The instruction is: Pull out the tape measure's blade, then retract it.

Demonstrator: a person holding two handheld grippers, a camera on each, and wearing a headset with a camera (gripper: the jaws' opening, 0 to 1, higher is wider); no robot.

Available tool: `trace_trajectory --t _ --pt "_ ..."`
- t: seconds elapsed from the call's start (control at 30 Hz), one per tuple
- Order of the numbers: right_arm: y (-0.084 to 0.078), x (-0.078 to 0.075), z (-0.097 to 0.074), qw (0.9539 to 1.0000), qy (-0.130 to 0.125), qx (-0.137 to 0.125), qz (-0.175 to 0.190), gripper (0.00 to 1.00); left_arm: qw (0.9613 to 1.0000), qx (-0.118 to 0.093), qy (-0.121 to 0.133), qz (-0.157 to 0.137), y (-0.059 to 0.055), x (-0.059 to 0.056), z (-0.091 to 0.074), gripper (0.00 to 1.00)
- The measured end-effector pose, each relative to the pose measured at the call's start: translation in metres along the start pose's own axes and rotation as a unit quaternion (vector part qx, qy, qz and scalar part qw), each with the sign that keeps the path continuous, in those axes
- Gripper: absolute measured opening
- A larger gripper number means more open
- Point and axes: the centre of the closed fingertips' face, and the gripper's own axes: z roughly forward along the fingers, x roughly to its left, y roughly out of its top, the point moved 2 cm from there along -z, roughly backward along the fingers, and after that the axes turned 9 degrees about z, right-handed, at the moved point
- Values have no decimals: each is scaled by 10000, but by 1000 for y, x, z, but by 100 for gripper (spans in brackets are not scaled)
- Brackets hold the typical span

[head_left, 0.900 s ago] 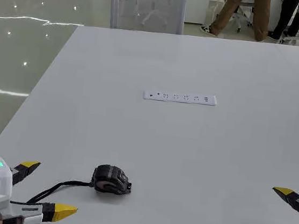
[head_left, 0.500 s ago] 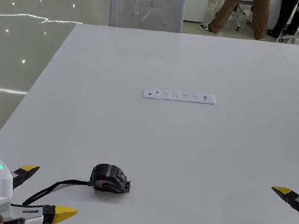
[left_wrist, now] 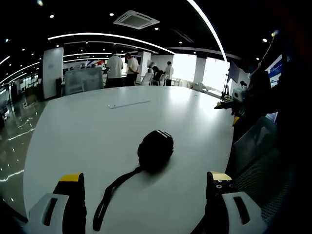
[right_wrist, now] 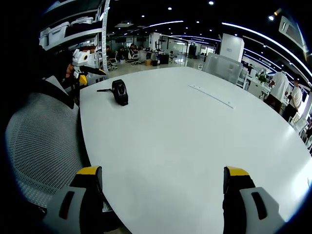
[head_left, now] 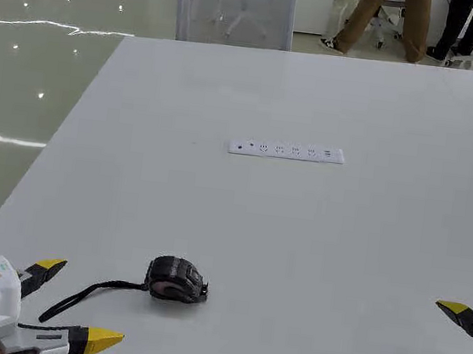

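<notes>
Left tool (left_wrist: 146, 177) near tape measure (left_wrist: 155, 148), unreadable

- The left claw (left_wrist: 146, 177) rises from the bottom edge, its 2 grey jaws with yellow tips spread wide and holding nothing.
- A black, rounded tape measure (left_wrist: 156, 148) lies on the glossy white table (left_wrist: 78, 131), ahead of the jaws and in line with the gap between them, touching neither.
- Its black wrist strap (left_wrist: 113, 196) trails back across the table and ends just beside the left-hand jaw.
- A thin white power strip (left_wrist: 128, 104) lies far behind the tape measure.
- The yellow-tipped right claw (left_wrist: 227, 111) hovers at the table's right edge.
- Several people (left_wrist: 115, 69) stand beyond the far edge.
</notes>
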Motion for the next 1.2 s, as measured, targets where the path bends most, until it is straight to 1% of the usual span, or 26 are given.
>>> trace_trajectory --t 0.13,0.27,0.33,0.4,0.57,0.63,0.67,0.73,0.77,0.83,0.9,0.93,1.0,1.03,1.1,1.13,1.2 --pt "0 -2 -1 10000 -27 5 6 100 10000 65 4 -52 -3 2 0 100" --pt "5 -1 -3 10000 -41 -2 -12 100 9999 152 -4 -34 -6 4 2 100" --pt "5 -1 -2 10000 -41 2 -23 100 9999 146 -31 -14 -5 5 3 100" --pt "8 -1 -1 10000 -33 3 -38 100 9999 130 -57 72 -2 7 4 100" --pt "14 1 2 9999 10 -2 -109 100 9995 197 -163 208 1 11 10 100" --pt "17 3 5 9999 46 8 -145 100 9991 157 -282 269 5 11 13 100" --pt "18 4 6 9999 61 11 -160 100 9988 141 -352 322 7 9 13 100" --pt "20 3 9 9997 123 20 -208 100 9975 234 -493 449 8 7 17 100" --pt "22 3 12 9996 172 26 -237 100 9963 295 -583 557 9 7 20 100" --pt "25 5 17 9993 234 31 -284 100 9946 321 -691 702 14 5 25 100" --pt "27 5 23 9989 303 54 -346 100 9921 407 -825 858 19 2 30 100" --pt "30 5 26 9988 339 40 -364 100 9910 397 -875 931 23 0 33 100" --pt "34 5 31 9984 387 17 -404 100 9885 411 -1015 1047 28 -3 38 100" --pt "36 7 35 9982 420 11 -430 100 9861 465 -1100 1155 30 -5 41 100" --pt "41 9 42 9977 487 -3 -475 100 9795 599 -1293 1426 30 -9 47 100" --pt "43 10 45 9975 516 -2 -480 100 9772 655 -1359 1492 30 -10 49 100" --pt "48 15 52 9966 597 -15 -568 100 9749 696 -1433 1558 34 -11 54 100"
